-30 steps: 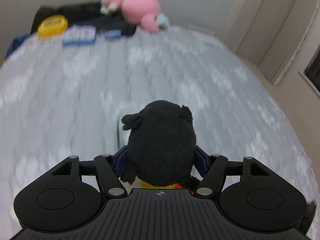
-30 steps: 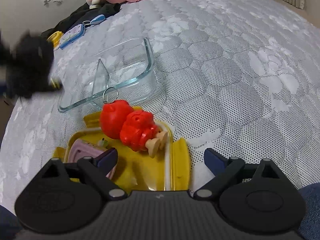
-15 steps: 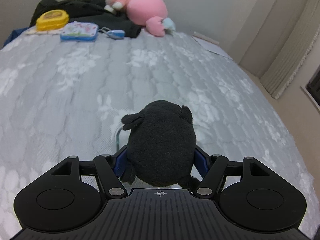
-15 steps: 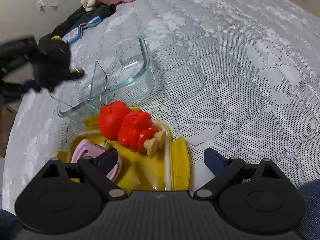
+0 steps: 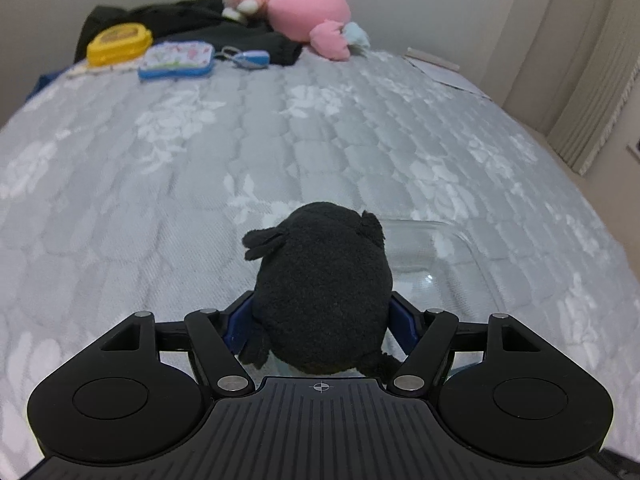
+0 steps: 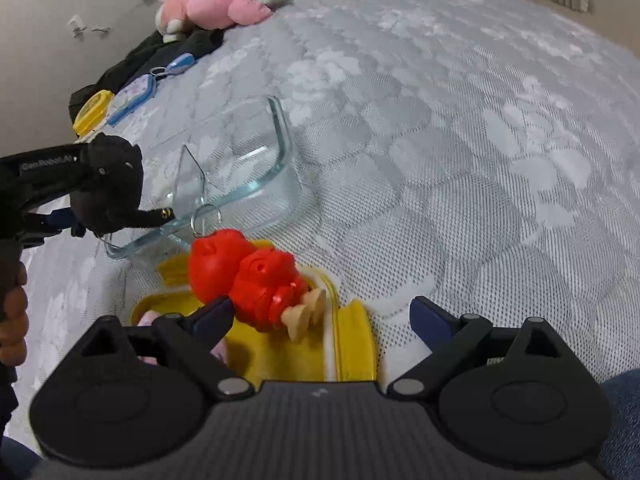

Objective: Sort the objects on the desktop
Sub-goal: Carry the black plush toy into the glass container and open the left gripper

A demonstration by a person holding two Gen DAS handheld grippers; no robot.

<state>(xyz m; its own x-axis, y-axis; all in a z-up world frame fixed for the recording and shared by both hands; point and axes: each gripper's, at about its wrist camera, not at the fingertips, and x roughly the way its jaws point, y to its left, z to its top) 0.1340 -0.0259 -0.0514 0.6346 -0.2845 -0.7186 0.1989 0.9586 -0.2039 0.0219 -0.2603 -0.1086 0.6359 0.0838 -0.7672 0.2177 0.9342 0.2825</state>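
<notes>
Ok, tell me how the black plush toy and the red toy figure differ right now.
The black plush toy is soft and fuzzy; the red toy figure looks like hard, glossy plastic. The plush is clamped in the left tool, off the bed by the glass container; the figure lies on the yellow case. Both are small toys.

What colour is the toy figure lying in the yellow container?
Red, with tan feet; clearest in the right wrist view.

Glass dish (image 6: 240,176) on mattress (image 6: 440,140), behind lid (image 6: 280,344) bearing figurine (image 6: 248,276). Plush toy (image 6: 108,188) at dish's left rim. Far edge: stuffed animal (image 5: 296,12), tins (image 5: 120,42).
</notes>
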